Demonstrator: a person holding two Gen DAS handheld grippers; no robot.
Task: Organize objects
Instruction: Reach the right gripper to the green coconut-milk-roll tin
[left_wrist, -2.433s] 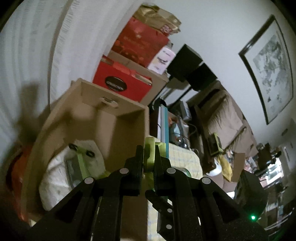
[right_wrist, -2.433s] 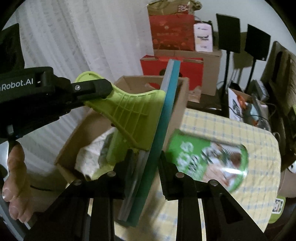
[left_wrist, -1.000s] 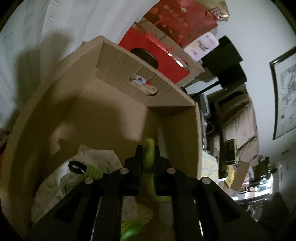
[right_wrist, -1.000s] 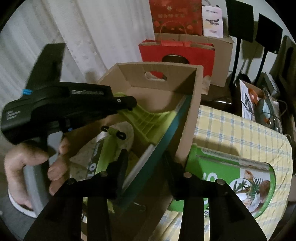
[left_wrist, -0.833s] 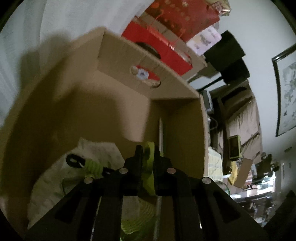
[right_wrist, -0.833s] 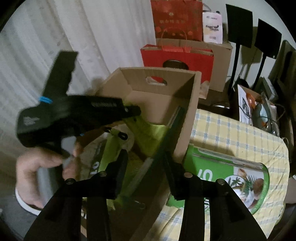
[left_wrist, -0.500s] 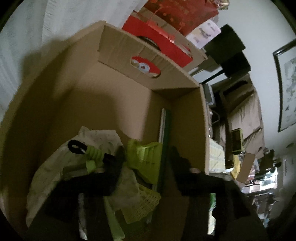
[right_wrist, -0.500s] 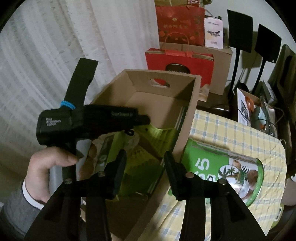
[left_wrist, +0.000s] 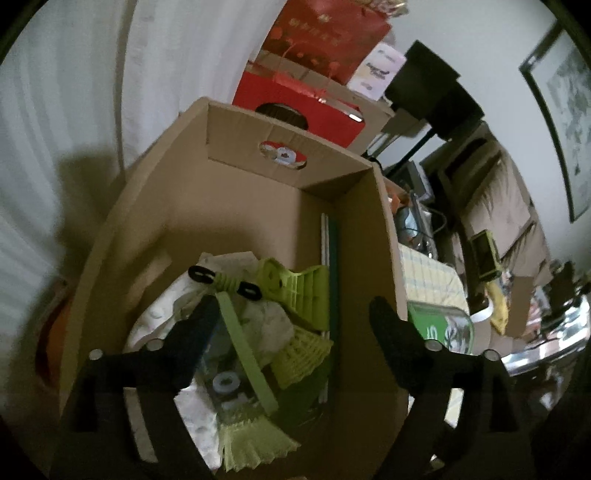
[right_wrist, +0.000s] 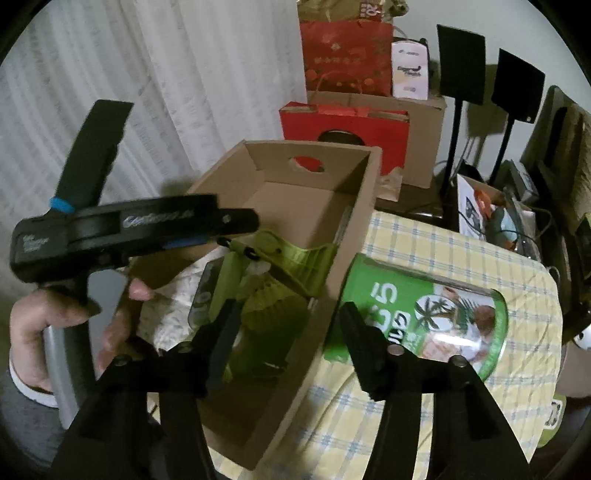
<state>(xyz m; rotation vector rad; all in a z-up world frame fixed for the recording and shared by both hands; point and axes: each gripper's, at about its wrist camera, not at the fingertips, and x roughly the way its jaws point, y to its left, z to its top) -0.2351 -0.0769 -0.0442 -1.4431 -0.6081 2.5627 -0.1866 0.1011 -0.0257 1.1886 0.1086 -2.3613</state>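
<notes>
An open cardboard box (left_wrist: 236, 206) (right_wrist: 354, 206) holds a lime-green plastic stand (left_wrist: 299, 291) (right_wrist: 295, 262) joined to a thin teal board (left_wrist: 334, 266) that stands on edge against the box's right wall. White cloth (left_wrist: 162, 310), a green strap (left_wrist: 243, 343) and green mesh (left_wrist: 299, 354) lie beside it. My left gripper (left_wrist: 291, 314) is open and empty above the box; its body shows in the right wrist view (right_wrist: 122, 229). My right gripper (right_wrist: 288, 317) is open and empty over the box's right wall.
A green cylindrical canister (right_wrist: 424, 317) lies on a yellow checked tablecloth (right_wrist: 461, 251) right of the box. Red gift bags (right_wrist: 343, 122) and a carton (right_wrist: 424, 122) stand behind. White curtains (right_wrist: 147, 92) hang left. Black stands (right_wrist: 458, 74) and clutter are at right.
Both grippers let go of the green stand and teal board inside the box, opened wide, and drew back upward. The stand and board now rest against the box's right wall.
</notes>
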